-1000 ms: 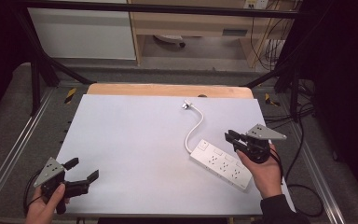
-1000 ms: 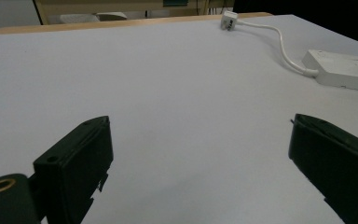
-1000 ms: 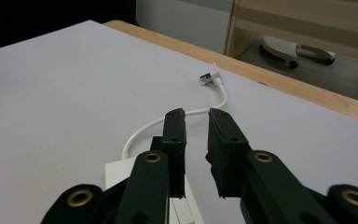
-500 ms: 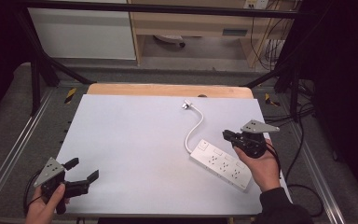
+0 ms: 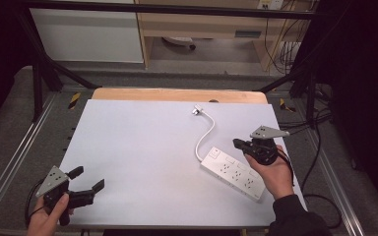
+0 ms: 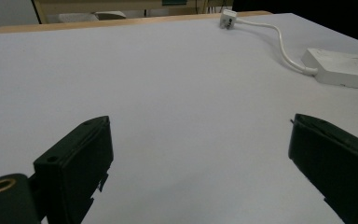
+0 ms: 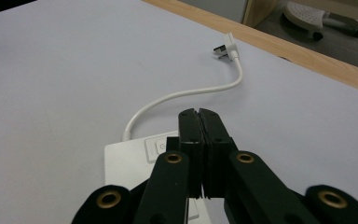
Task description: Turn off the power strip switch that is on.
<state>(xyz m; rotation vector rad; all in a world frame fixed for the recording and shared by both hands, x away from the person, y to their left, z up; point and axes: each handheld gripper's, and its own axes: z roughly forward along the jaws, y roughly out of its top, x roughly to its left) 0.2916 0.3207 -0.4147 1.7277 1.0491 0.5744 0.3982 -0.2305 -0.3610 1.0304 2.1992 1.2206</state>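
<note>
A white power strip (image 5: 231,173) lies at the right of the white tabletop (image 5: 142,142). Its cord (image 5: 206,135) curves away to a white plug (image 5: 197,110) lying loose near the far edge. My right gripper (image 5: 236,143) hovers just over the strip's switch end (image 7: 161,146). Its jaws have just been closing and now stand shut, pad against pad, with nothing between them (image 7: 199,114). My left gripper (image 5: 89,177) rests open at the near left corner. Bare table lies between its jaws (image 6: 200,154), and the strip (image 6: 342,69) and plug (image 6: 227,18) are far off.
A wooden strip (image 5: 177,94) borders the table's far edge. Metal rails (image 5: 10,162) run along both sides. Black cables (image 5: 315,147) hang off the right side. Beyond the table stand a white cabinet (image 5: 86,34) and a wooden shelf unit (image 5: 202,24).
The right gripper's jaws have come together, and the gripper has drifted slightly left and away along the strip toward its switch end. The left gripper has not moved.
</note>
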